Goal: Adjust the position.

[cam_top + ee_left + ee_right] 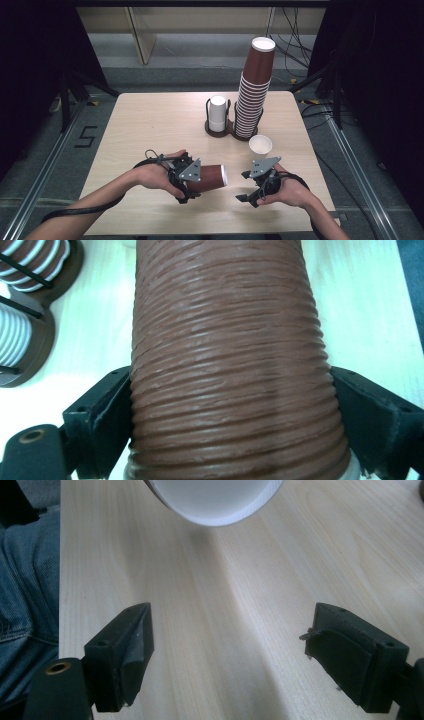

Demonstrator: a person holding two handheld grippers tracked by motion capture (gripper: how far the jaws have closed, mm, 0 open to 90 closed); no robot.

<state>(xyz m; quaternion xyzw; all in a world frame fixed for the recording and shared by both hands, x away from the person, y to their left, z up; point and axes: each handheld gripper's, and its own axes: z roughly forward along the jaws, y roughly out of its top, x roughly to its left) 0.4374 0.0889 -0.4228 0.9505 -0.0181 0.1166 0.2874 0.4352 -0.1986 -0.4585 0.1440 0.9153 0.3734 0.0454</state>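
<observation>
Already, a brown cup (210, 177) was pinched sideways above the counter (150, 125) by the left claw (186, 184), while the right claw (244, 186) was spread empty, the cup not yet stacked on the tall stack (254, 95).

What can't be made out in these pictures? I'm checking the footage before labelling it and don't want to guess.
- Brown cup held sideways: the left gripper and hand cover its base in the high view; in the left gripper view its rim runs off the top edge.
- Tall cup stack: too small to count in the high view.
- White cup rim: cut off by the top edge of the right gripper view, between the open jaws of the right gripper.
</observation>
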